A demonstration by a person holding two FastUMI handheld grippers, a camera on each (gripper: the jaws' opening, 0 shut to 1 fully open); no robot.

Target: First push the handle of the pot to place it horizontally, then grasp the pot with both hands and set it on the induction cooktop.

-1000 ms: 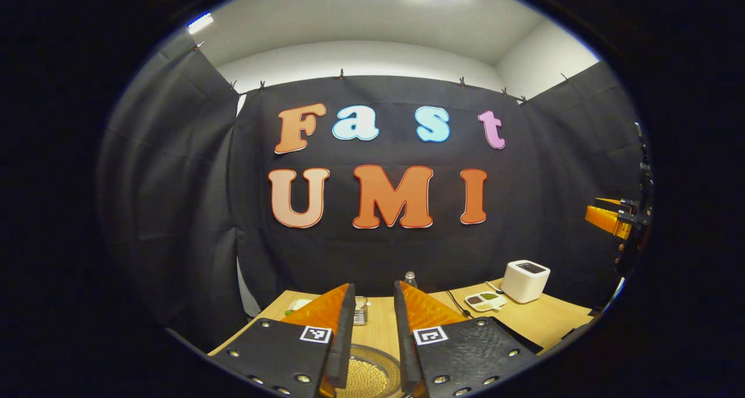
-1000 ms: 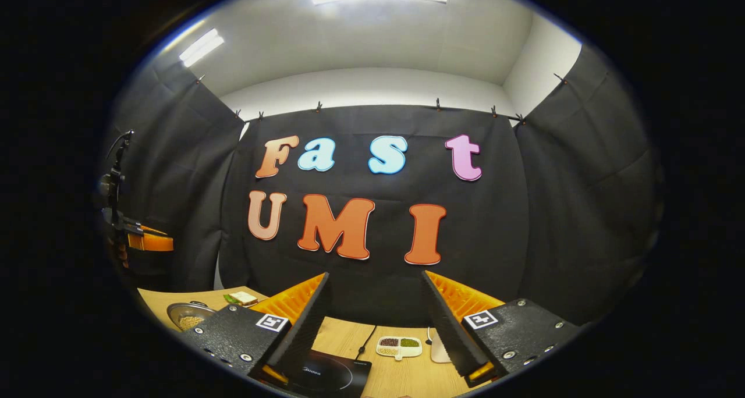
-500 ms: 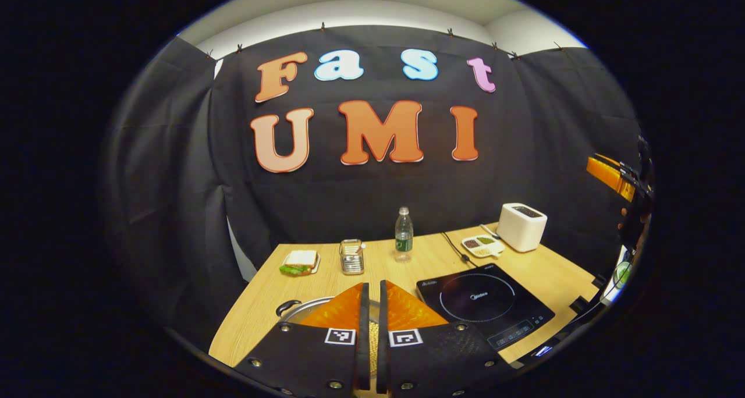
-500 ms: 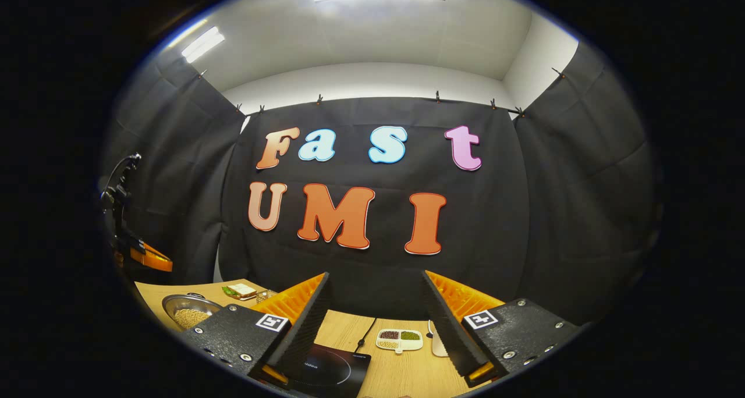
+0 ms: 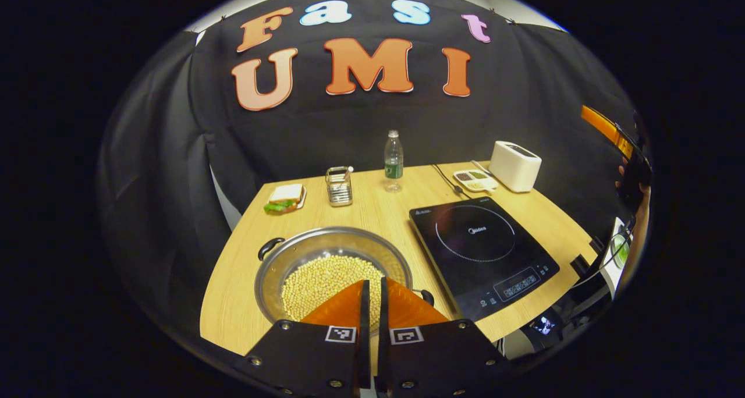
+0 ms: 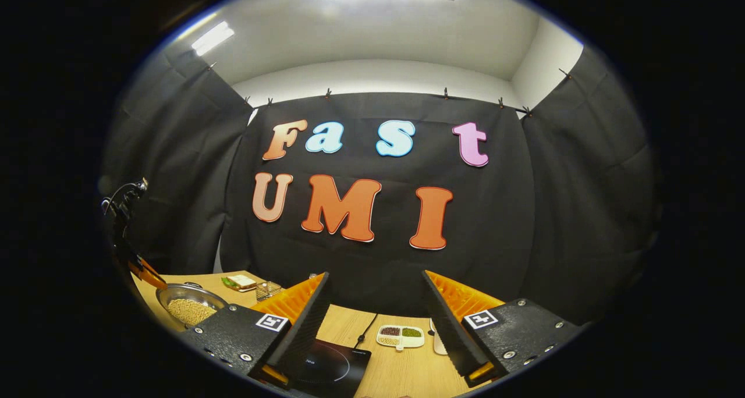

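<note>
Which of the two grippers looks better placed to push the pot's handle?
Probably the left. The left gripper, fingers nearly together, hangs right over the pot of beans. The right gripper is open, over the induction cooktop, farther from the pot.

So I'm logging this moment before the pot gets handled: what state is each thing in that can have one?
Left gripper: shut, holding nothing, above the pot's near rim.
Right gripper: open, empty, held above the table.
Pot: uncovered, full of beans, on the table left of the cooktop.
Induction cooktop: bare, nothing on it.
Bottle: upright, capped.
Toaster: upright, slot empty as far as shows.
</note>
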